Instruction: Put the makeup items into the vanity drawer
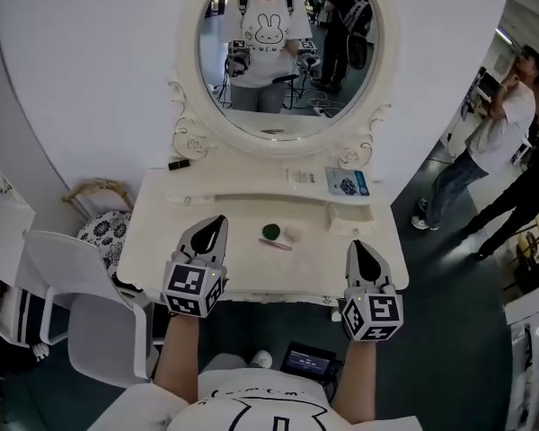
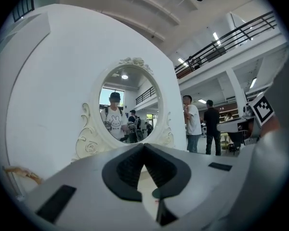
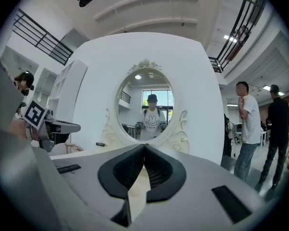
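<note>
On the white vanity top (image 1: 207,250) lie a round green compact (image 1: 270,232), a pale item (image 1: 291,235) beside it and a thin reddish pencil (image 1: 275,243). A small drawer (image 1: 350,215) stands open at the right of the raised shelf. My left gripper (image 1: 218,220) hovers over the tabletop left of the compact, shut and holding nothing. My right gripper (image 1: 357,244) is at the table's front right, below the drawer, also shut and holding nothing. In the left gripper view the jaws (image 2: 143,146) meet at the tip, and the green compact (image 2: 156,193) shows below them. In the right gripper view the right gripper (image 3: 144,146) points at the mirror.
An oval mirror (image 1: 278,52) rises behind the shelf, which carries a black tube (image 1: 178,163), white bits (image 1: 299,177) and a blue-white box (image 1: 347,182). A white chair (image 1: 72,285) stands at the left. People (image 1: 490,142) stand at the right. A dark device (image 1: 307,362) lies under the table.
</note>
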`<control>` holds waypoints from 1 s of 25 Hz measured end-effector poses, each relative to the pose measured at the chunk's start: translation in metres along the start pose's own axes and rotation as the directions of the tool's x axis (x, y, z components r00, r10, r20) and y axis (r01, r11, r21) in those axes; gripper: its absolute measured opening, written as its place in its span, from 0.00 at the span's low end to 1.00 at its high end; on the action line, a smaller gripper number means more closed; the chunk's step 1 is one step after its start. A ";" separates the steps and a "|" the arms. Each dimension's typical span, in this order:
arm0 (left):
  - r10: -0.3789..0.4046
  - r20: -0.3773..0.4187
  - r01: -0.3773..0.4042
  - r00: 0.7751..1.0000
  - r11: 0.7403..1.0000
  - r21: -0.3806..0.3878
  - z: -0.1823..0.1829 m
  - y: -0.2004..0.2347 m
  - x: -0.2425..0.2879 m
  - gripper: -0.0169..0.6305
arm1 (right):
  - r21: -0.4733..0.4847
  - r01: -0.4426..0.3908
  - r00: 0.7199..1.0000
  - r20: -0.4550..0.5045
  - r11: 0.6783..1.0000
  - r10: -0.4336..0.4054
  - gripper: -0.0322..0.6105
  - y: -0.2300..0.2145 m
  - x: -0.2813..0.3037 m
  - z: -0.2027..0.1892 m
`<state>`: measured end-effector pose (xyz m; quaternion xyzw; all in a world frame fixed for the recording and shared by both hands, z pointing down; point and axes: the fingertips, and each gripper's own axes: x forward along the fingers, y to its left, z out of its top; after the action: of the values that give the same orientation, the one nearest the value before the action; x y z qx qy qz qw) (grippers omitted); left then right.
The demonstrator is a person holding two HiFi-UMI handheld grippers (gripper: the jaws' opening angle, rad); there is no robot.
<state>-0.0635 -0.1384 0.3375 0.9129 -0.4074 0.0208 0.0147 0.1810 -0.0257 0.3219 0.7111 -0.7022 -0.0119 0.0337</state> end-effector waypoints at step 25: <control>0.062 -0.219 -0.087 0.974 0.990 -0.108 -0.104 0.082 0.092 0.04 | 0.158 -0.088 0.951 -0.280 0.984 0.130 0.20 0.013 0.149 -0.131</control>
<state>-0.0653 -0.2570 0.4467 0.8869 -0.4379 0.0962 0.1113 0.1783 -0.1706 0.4583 0.6659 -0.7269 0.1446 0.0853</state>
